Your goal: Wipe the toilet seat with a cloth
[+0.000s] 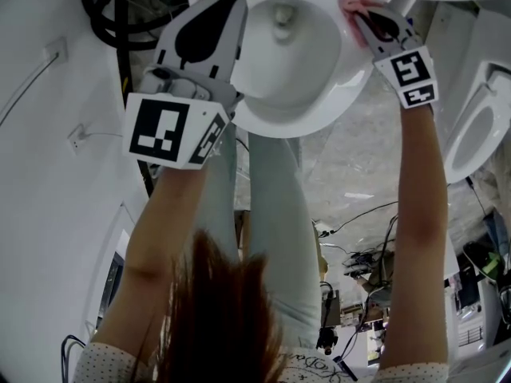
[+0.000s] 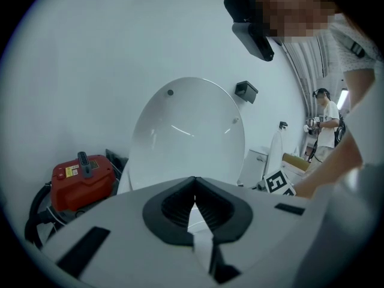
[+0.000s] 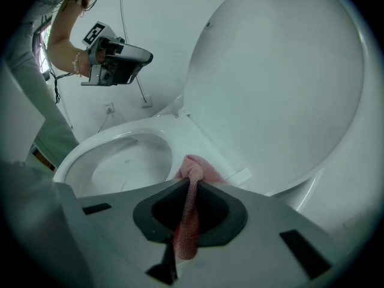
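The white toilet has its lid [image 3: 282, 83] raised and its bowl [image 1: 287, 54] open below me. My right gripper [image 1: 363, 14] is shut on a pink cloth [image 3: 193, 171] and presses the bunched cloth [image 1: 351, 5] against the seat rim [image 3: 180, 125] near the hinge, on the bowl's right side. My left gripper [image 1: 227, 6] hovers over the bowl's left edge, shut with nothing between its jaws. From the left gripper [image 2: 194, 188] view the upright lid [image 2: 186, 137] fills the middle. The left gripper [image 3: 120, 62] also shows above the bowl in the right gripper view.
A red machine [image 2: 81, 182] with a black hose [image 1: 120, 14] sits left of the toilet. A second toilet [image 1: 479, 126] stands to the right. Cables [image 1: 359, 254] lie on the floor behind my legs [image 1: 271, 214]. Another person [image 2: 327, 125] stands far off.
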Motion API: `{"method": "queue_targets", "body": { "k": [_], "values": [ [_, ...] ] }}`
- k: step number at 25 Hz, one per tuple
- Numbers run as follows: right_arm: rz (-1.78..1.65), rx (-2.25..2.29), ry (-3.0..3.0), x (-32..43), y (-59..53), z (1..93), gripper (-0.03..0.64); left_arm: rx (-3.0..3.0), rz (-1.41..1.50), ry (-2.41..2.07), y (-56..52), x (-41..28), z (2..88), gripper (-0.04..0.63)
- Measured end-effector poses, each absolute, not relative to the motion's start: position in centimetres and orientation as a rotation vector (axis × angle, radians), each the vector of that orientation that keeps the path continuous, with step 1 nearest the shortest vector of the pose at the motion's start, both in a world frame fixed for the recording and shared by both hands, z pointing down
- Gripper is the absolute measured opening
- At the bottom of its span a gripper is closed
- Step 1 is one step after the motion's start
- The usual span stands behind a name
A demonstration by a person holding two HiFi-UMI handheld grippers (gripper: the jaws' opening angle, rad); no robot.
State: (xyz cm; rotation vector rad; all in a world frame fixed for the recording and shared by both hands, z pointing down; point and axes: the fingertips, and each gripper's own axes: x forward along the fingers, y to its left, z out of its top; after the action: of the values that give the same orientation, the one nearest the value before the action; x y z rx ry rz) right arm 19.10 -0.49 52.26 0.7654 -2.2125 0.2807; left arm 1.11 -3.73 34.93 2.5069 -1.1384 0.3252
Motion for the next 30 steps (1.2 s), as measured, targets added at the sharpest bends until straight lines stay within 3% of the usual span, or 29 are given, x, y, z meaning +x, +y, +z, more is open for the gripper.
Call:
{"method": "queue_targets", "body": {
  "k": [30],
  "values": [
    [0.358,0.681,-2.250,19.9,5.9,53.1,0.034,2.508,0.333,-1.147,-1.2,0.0,35.1,0.005]
  ]
}}
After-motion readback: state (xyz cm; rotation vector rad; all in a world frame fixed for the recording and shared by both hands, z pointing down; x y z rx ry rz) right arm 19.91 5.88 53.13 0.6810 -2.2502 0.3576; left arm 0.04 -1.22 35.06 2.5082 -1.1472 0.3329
